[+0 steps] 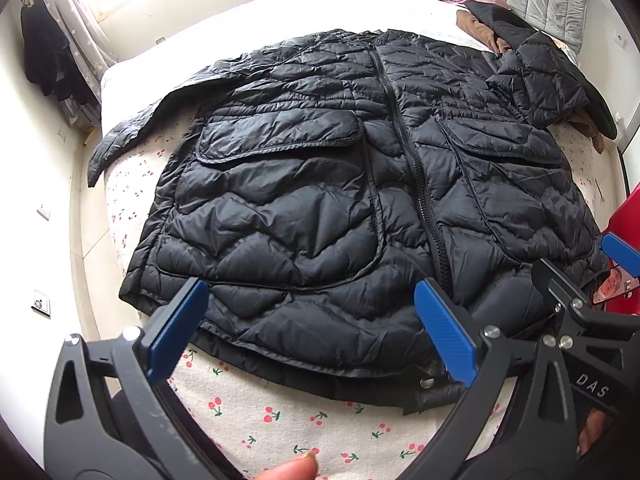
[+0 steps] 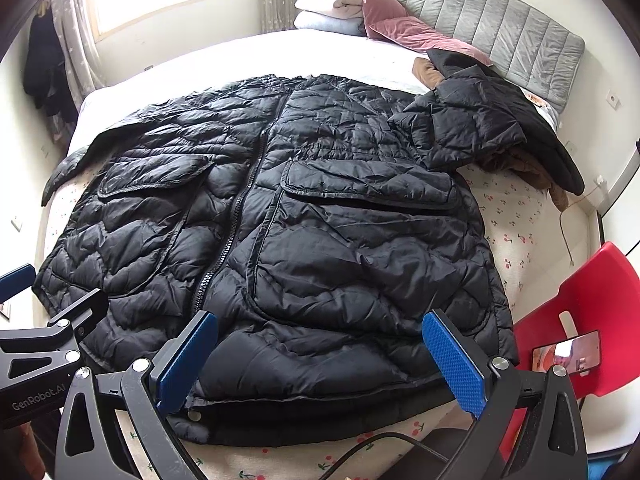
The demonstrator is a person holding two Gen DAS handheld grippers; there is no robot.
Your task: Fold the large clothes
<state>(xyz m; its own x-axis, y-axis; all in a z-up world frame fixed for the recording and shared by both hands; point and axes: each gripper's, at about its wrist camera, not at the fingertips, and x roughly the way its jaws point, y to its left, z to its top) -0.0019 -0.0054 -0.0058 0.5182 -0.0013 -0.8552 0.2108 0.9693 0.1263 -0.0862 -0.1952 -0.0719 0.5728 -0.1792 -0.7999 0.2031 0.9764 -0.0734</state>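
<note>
A large black quilted puffer jacket lies flat and zipped on the bed, front up, hem toward me; it also shows in the right wrist view. Its left sleeve hangs over the bed's left edge. Its right sleeve is folded up over other clothes. My left gripper is open and empty above the hem, left of the zip. My right gripper is open and empty above the hem, right of the zip. The right gripper's fingers also show at the right edge of the left wrist view.
The bed has a cherry-print sheet. A brown and black garment pile lies at the far right by the grey headboard. Pillows and a pink blanket lie at the head. A red chair with a phone stands at the right.
</note>
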